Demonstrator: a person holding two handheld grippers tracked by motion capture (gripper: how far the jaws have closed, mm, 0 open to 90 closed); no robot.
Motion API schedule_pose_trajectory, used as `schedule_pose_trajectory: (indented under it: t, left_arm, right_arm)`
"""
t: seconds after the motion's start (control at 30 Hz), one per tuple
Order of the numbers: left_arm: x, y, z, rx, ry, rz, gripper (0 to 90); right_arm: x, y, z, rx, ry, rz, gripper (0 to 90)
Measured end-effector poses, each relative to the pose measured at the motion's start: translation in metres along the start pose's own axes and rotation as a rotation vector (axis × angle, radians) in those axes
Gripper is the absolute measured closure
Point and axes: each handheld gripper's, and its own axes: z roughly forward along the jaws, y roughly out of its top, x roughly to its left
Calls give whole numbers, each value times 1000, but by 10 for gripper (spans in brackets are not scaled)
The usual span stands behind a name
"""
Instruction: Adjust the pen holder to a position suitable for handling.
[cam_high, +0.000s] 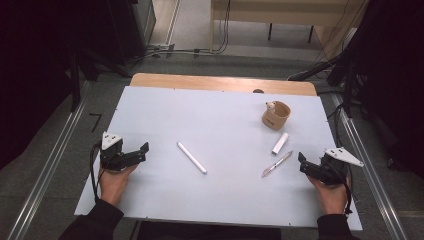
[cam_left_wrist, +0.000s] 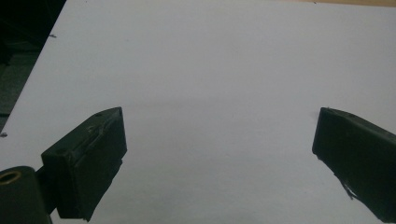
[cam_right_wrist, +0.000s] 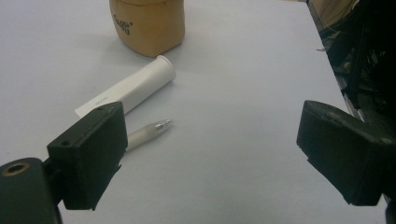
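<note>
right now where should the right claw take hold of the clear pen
Grip the pen at mid-barrel, coming from above with the jaws across its width. It lies flat and slim on the table, angled toward the right claw, which is open, and clear of the white cap.

The left gripper (cam_left_wrist: 219, 158) has its jaws spread wide over the bare white table (cam_left_wrist: 219, 70).

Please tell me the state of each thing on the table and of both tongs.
Left tongs: open, empty.
Right tongs: open, empty.
Pen: uncapped, lying flat.
Short white cap: off, lying beside the pen.
Long white stick: lying flat, untouched.
Brown cup: upright.
</note>
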Motion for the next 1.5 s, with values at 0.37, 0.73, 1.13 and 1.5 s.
schedule_pose_trajectory:
  t: [0.37, 0.73, 1.13, 1.5]
  left_arm:
    - [0, 0, 1, 4, 4, 1, 37]
    - [-1, -1, 1, 7, 7, 5, 38]
    - [1, -1, 2, 7, 10, -1, 39]
    - [0, -1, 4, 9, 5, -3, 41]
  right_arm:
    - [7, 14, 4, -27, -1, 5, 75]
    - [23, 37, 20, -38, 19, -15, 76]
    - [38, 63, 43, -54, 44, -17, 106]
    - [55, 92, 80, -66, 98, -21, 198]
